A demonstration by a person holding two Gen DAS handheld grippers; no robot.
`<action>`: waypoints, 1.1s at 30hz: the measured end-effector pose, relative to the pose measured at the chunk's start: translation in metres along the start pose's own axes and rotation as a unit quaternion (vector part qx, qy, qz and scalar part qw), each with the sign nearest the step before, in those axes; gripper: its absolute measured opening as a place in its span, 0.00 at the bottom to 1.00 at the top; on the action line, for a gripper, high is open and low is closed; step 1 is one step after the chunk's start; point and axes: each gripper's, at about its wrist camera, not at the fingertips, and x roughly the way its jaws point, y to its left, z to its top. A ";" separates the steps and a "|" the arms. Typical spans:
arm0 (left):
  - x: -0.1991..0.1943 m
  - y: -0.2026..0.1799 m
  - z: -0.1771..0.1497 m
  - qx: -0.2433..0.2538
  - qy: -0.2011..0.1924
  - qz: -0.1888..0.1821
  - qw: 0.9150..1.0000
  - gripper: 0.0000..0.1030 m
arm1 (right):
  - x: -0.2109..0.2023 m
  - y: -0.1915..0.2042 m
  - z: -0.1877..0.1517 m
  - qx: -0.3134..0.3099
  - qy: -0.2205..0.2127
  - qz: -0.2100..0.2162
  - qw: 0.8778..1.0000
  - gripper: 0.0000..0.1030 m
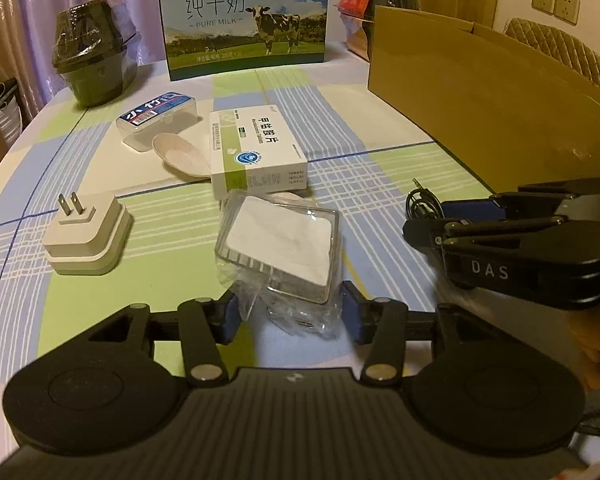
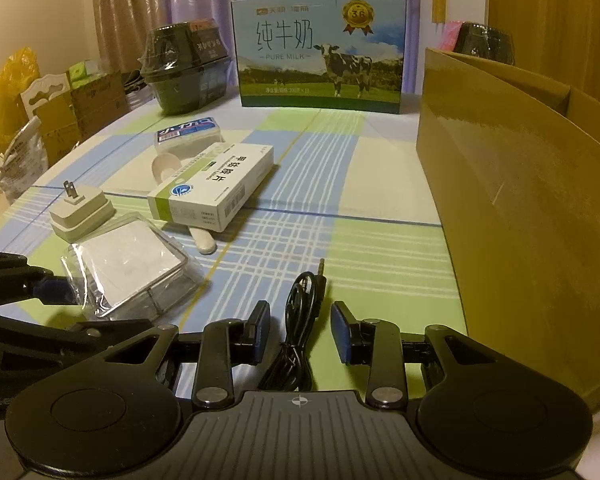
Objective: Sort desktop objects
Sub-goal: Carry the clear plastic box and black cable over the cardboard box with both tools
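Observation:
A clear plastic-wrapped case with a white insert [image 1: 278, 246] lies on the checked tablecloth. My left gripper [image 1: 292, 312] is open, its blue-padded fingers on either side of the case's near end and crinkled wrap. A coiled black audio cable [image 2: 300, 312] with a jack plug lies between the fingers of my open right gripper [image 2: 300, 326], which is low over the table. In the left wrist view the right gripper [image 1: 428, 226] sits to the right of the case, by the cable [image 1: 422, 202]. Behind the case are a white plug adapter [image 1: 86, 236], a green-and-white medicine box [image 1: 256, 152], a pale spoon [image 1: 180, 156] and a small clear box with a blue label [image 1: 158, 120].
An open brown cardboard box [image 1: 480, 112] stands along the right side, close to the right gripper. A milk carton [image 1: 244, 16] and a wrapped black bowl [image 1: 94, 60] stand at the table's far edge. Bags and cartons [image 2: 40, 120] lie beyond the left table edge.

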 end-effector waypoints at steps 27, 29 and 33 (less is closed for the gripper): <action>-0.032 -0.008 -0.007 0.001 -0.020 -0.002 1.000 0.26 | -0.047 0.006 -0.004 0.026 -0.020 0.000 0.999 0.12; -0.038 -0.010 -0.007 0.003 -0.027 0.000 1.000 0.26 | -0.057 0.007 -0.007 0.029 -0.021 -0.002 0.999 0.12; -0.055 -0.015 -0.010 -0.003 -0.036 0.000 0.999 0.26 | -0.078 0.008 -0.011 0.035 -0.030 -0.006 0.999 0.12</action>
